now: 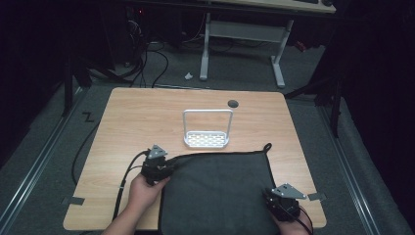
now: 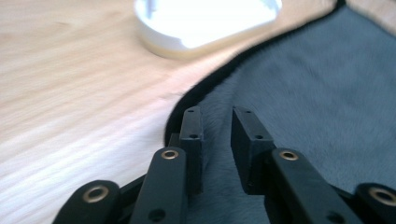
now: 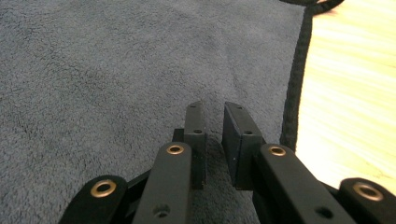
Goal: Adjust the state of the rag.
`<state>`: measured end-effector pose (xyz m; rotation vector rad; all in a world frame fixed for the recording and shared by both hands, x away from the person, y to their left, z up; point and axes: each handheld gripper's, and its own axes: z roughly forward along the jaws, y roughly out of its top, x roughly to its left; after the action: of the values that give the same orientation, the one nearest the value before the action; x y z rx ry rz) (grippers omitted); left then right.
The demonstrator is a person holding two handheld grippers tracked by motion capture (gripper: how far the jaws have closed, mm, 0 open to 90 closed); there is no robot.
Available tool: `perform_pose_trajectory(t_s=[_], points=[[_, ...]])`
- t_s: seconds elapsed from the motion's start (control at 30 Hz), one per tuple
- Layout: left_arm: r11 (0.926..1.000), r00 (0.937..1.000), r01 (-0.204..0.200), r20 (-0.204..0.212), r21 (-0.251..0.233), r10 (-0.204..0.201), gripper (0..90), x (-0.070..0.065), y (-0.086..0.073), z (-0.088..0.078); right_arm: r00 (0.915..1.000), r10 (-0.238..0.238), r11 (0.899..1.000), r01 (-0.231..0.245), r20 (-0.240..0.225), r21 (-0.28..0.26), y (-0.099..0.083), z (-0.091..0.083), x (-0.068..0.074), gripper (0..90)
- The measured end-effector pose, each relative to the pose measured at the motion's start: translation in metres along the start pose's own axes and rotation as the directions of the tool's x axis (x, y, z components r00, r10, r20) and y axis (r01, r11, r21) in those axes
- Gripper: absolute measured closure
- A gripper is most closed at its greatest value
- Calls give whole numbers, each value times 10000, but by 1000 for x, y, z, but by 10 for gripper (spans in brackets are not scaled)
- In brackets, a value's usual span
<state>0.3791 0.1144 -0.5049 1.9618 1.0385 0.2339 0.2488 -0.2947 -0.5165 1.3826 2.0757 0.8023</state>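
The wooden bench [image 1: 147, 112] carries everything, and it runs on well past both grippers toward the far edge. Next in size is the dark grey towel [image 1: 220, 191], lying flat on the near half of the bench with a black bound hem [image 3: 294, 88] around it and a small hanging loop [image 1: 267, 146] at its far right corner. The left gripper [image 1: 165, 165] sits at the towel's far left corner, the right gripper [image 1: 284, 203] at its near right edge, so the cloth spreads between the two.

Beyond the left gripper, ahead and a little to its right, stands the white rack [image 1: 206, 139]: a slotted base with a tall wire hoop, just clear of the towel's far hem.

In the left gripper view the left gripper [image 2: 217, 119] hovers low over the towel's corner, the hem curving just outside its left jaw; the jaws stand narrow, a slim gap between them with grey pile showing through, and nothing is clamped. In the right gripper view the right gripper [image 3: 215, 112] is likewise narrow, its tips down at the towel surface, the hem and bare wood just to its right. Whether its tips pinch any cloth cannot be told.
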Motion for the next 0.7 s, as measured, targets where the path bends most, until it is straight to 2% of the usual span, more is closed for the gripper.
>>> perform_pose_trajectory(t_s=[0.07, 0.13, 0.2, 0.3, 0.43, 0.57, 0.63, 0.7], points=[[10000, 9999, -90, 133, -43, 90, 689, -1, -6, -9, 10000, 76, 10000, -76, -30, -28, -1, 0, -1, 794], [9997, 9995, -242, 212, 79, 240, 642, -6, -13, -16, 9992, 401, 9992, -402, -81, -75, -1, 0, -2, 771], [9995, 9990, -315, 319, -46, 317, 589, -11, -22, -25, 9980, 587, 9982, -589, -216, -111, 1, 2, -4, 735], [9994, 9957, -233, 901, 271, 207, 557, -18, -33, -28, 9972, 717, 9972, -721, -209, -196, 3, 4, -4, 729], [9967, 9958, -586, 736, 565, 544, 555, -23, -39, -22, 9979, 639, 9975, -641, -55, -305, 5, 7, -4, 715], [9929, 9972, -703, 321, 956, 675, 558, -17, -41, -8, 9977, 670, 9974, -670, -4, -272, 4, 8, -5, 722], [9950, 9977, -647, 275, 760, 628, 579, -14, -40, -5, 9979, 637, 9978, -638, -83, -174, 4, 11, -5, 722], [9955, 9981, -618, 127, 717, 611, 598, -13, -37, -1, 9988, 472, 9988, -473, 109, 104, 5, 17, -4, 728]])
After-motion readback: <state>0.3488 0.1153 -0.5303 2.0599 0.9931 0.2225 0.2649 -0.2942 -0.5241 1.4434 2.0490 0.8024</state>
